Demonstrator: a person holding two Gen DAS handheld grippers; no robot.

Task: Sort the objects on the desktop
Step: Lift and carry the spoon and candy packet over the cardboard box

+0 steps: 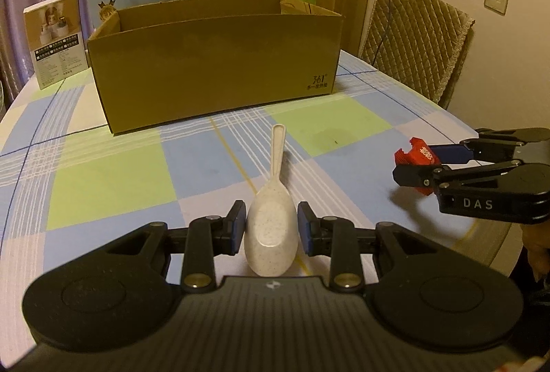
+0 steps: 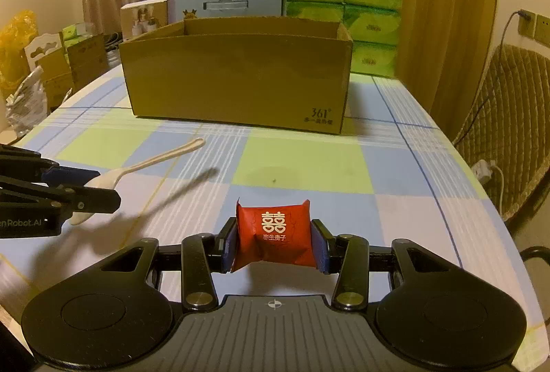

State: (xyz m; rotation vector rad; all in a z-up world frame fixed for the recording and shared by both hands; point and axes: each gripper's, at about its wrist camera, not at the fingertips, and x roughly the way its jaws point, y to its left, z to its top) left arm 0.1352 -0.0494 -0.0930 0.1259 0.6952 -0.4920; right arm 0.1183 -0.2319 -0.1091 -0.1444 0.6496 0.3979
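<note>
Pinched at its bowl by the left gripper [image 1: 271,227], a speckled spoon [image 1: 271,224] points toward the cardboard box [image 1: 213,69]; the right gripper [image 2: 274,239] squeezes a red candy packet [image 2: 274,231].

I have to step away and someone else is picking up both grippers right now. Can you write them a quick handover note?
Left gripper: around the bowl of the white spoon, handle pointing ahead toward the cardboard box; the left pad touches, the right shows a thin gap.
Right gripper: shut on the red candy packet, held above the checked tablecloth.
Done: both items picked or nearly so.
Left: confirm the spoon grip, then carry both to the open box ahead. Its contents are hidden from here.
</note>
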